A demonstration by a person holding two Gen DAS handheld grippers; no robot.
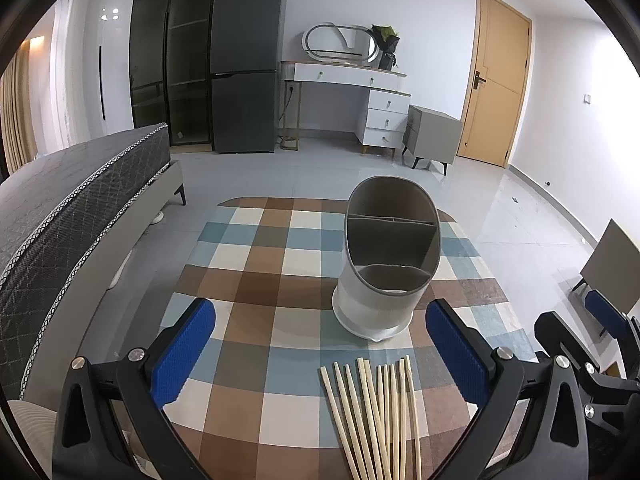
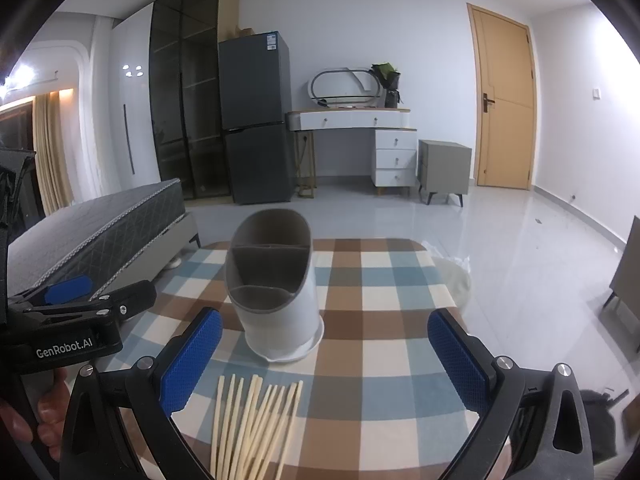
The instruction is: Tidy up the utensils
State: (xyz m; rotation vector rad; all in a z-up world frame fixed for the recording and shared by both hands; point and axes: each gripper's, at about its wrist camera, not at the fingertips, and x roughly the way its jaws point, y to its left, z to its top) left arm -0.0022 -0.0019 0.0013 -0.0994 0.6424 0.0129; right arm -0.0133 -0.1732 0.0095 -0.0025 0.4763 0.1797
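Note:
A white utensil holder (image 1: 378,280) with a grey divided insert stands upright on the checked tablecloth (image 1: 260,264); its compartments look empty. Several wooden chopsticks (image 1: 372,412) lie fanned out on the cloth in front of it. My left gripper (image 1: 320,344) is open above the cloth, the chopstick tips between and below its blue pads (image 1: 182,352). In the right wrist view the holder (image 2: 276,296) and chopsticks (image 2: 256,428) show again. My right gripper (image 2: 324,354) hangs open too, the chopsticks near its left pad (image 2: 192,360). Neither gripper holds anything.
The left gripper's body (image 2: 72,332) and a person's hand (image 2: 44,412) sit at the left of the right wrist view. A bed (image 1: 60,208) lies left of the table. A fridge (image 1: 246,68), dresser (image 1: 360,88), nightstand (image 1: 432,134) and door (image 1: 496,80) stand at the back.

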